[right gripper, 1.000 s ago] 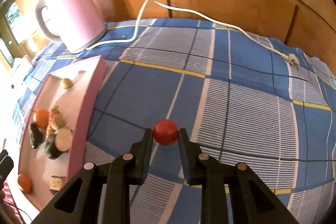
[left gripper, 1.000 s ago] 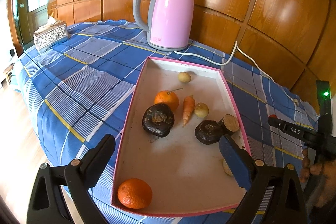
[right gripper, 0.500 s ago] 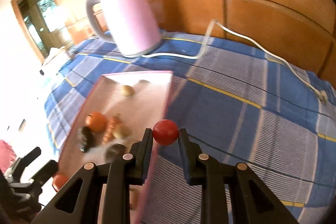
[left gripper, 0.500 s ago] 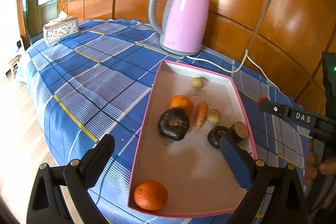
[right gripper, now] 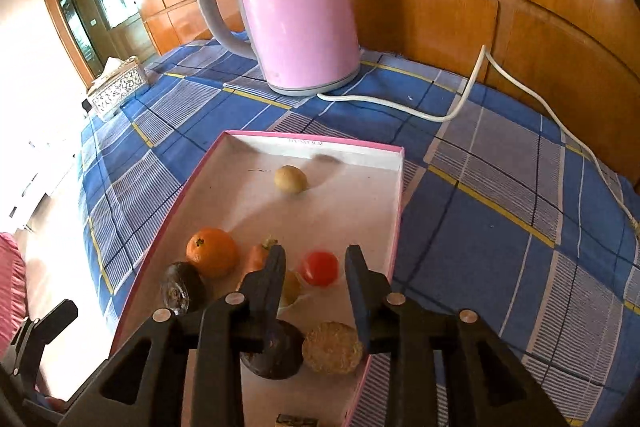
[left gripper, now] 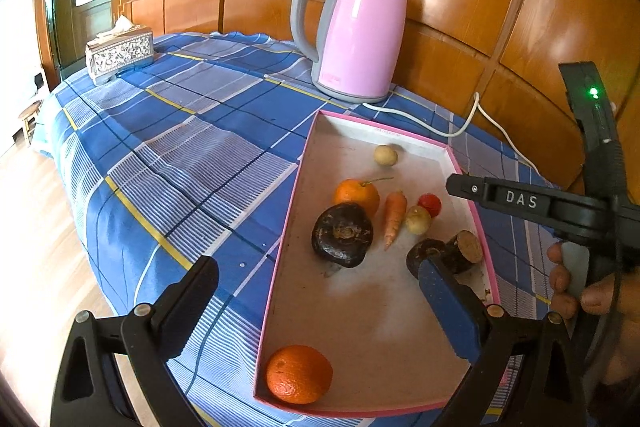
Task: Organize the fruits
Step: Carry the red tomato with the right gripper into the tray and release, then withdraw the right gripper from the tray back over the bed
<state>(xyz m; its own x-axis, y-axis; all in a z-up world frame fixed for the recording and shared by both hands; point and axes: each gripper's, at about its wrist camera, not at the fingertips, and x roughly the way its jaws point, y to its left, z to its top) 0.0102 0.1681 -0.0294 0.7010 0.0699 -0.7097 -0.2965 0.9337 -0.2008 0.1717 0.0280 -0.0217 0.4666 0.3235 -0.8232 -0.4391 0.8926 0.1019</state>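
A pink-rimmed tray (left gripper: 297,187) (right gripper: 400,195) on the blue checked cloth holds the produce. A small red fruit (right gripper: 319,267) (left gripper: 429,204) lies on the tray floor, free of my right gripper (right gripper: 316,259), whose open jaws stand just above it. Beside it lie an orange (right gripper: 211,251) (left gripper: 357,195), a carrot (left gripper: 395,214), two dark round fruits (left gripper: 342,235) (right gripper: 272,351), a cut brown piece (right gripper: 333,347) and a pale small fruit (right gripper: 290,179). A second orange (left gripper: 299,373) sits in the near corner. My left gripper (left gripper: 320,303) is open and empty over the tray's near end.
A pink kettle (left gripper: 356,31) (right gripper: 288,7) stands behind the tray, its white cord (right gripper: 520,95) trailing right along the wood-panelled wall. A silver tissue box (left gripper: 119,54) sits at the far left. The table's edge drops to the floor on the left.
My right gripper carried the red fruit from the cloth over the tray, opened, and released it onto the tray floor. The left gripper drew back slightly and stayed open.
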